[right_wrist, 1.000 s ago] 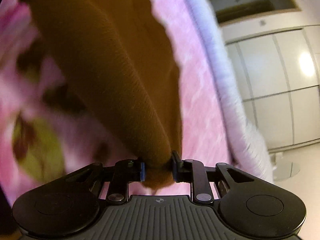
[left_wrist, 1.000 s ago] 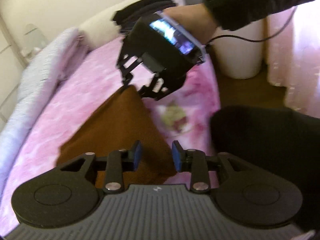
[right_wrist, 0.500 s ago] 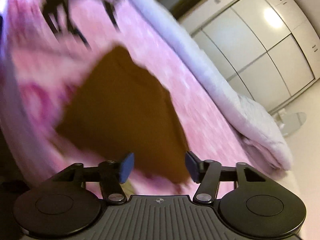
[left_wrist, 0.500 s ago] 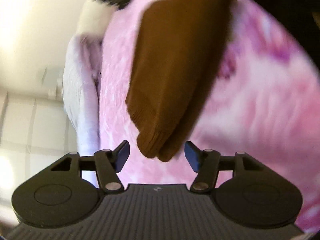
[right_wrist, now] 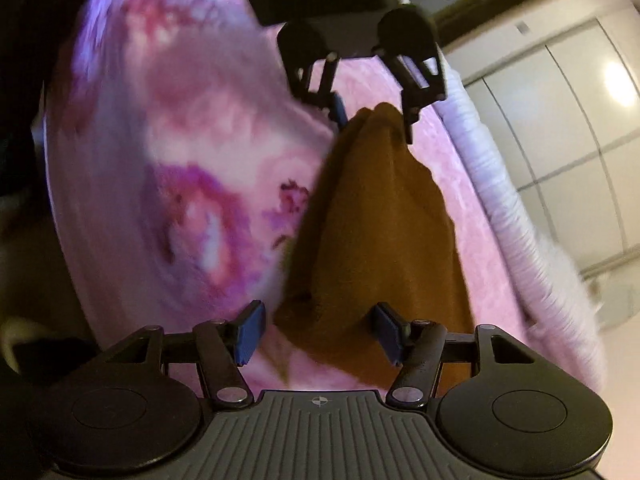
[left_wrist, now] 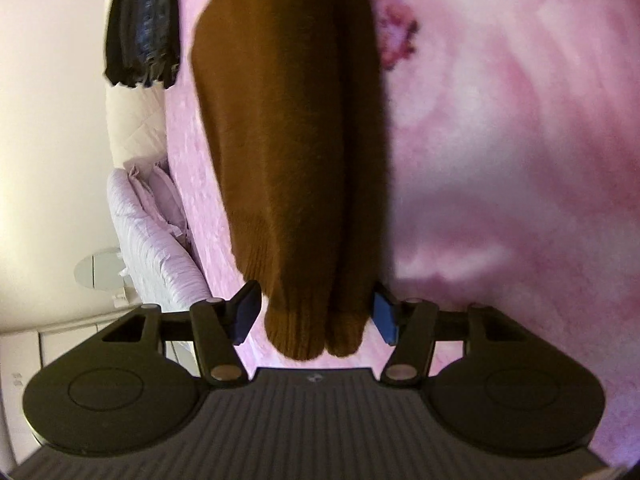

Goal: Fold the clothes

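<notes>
A brown knit garment (left_wrist: pixel 288 120) lies folded into a long narrow shape on the pink flowered blanket (left_wrist: pixel 500 140). Its doubled ribbed end sits between the jaws of my left gripper (left_wrist: pixel 316 316), which stands open; a gap shows at the left pad (left_wrist: pixel 246 316). In the right wrist view the same garment (right_wrist: pixel 384 232) runs from my open right gripper (right_wrist: pixel 320 332) up to the left gripper (right_wrist: pixel 374 120) at its far tip. The garment's near end lies under and between the right jaws, and the pads do not press on it.
A pile of dark clothes (left_wrist: pixel 140 32) rests on the pale headboard cushion (left_wrist: pixel 136 128). A rolled lilac duvet (right_wrist: pixel 500 184) lines the bed's far side, with white wardrobe doors (right_wrist: pixel 560 128) behind. A person's dark clothing (right_wrist: pixel 24 80) fills the left edge.
My right gripper let go of the brown garment's corner and drew back. My left gripper rolled over, sank and opened wider around the ribbed end. The garment now lies flat.
</notes>
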`<state>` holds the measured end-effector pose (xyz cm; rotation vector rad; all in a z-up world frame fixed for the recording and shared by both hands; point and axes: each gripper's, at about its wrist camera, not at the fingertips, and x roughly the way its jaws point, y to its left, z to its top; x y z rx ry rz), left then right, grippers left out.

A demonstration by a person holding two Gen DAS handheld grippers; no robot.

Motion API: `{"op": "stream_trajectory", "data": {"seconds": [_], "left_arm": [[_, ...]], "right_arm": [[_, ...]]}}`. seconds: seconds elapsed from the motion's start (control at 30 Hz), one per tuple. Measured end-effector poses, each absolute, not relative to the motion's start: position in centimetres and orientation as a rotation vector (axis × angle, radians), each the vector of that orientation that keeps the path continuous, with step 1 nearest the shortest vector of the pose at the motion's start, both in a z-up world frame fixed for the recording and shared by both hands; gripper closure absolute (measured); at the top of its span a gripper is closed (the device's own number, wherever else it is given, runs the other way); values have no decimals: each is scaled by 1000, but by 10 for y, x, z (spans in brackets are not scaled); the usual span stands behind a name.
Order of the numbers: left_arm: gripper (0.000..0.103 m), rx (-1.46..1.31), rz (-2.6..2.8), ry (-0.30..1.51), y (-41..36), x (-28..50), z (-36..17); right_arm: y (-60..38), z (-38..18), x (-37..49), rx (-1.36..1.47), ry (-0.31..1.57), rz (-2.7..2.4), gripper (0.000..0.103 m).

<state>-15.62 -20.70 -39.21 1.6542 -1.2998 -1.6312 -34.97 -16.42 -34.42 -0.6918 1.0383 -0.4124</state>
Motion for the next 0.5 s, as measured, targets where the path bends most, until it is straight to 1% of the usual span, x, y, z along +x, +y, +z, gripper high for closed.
{"op": "stream_trajectory", "data": {"seconds": [0.07,0.13,0.23,0.33,0.37,0.4,0.43,0.5], "left_arm": [[45,1616,-1693,-1221,-201,-153,-381],[37,1582,-1730,-1171,-191,-155,-370],[36,1576,-1699,-1222,-187,-162,-377],[37,1578,-1651,-1296,-185,-170,-388],[39,1591,-1636,-1308,-188,-173,-390],[55,1624,-1629,-1289,-192,-175,-390],[78,1657,-1623,-1270,-197,-178,-391],[80,1662,-1655,-1191,-201,-183,-382]], "right_arm": [[-172,-337,-354,-666,1020,-415,61],[-180,-328,-360,-606,993,-408,66],[-187,-314,-366,-573,957,-408,70],[-193,-295,-373,-519,922,-425,71],[-194,-290,-375,-505,914,-431,71],[-192,-287,-377,-500,912,-437,71],[-191,-286,-377,-495,911,-441,71],[-188,-286,-378,-481,915,-445,71]]}}
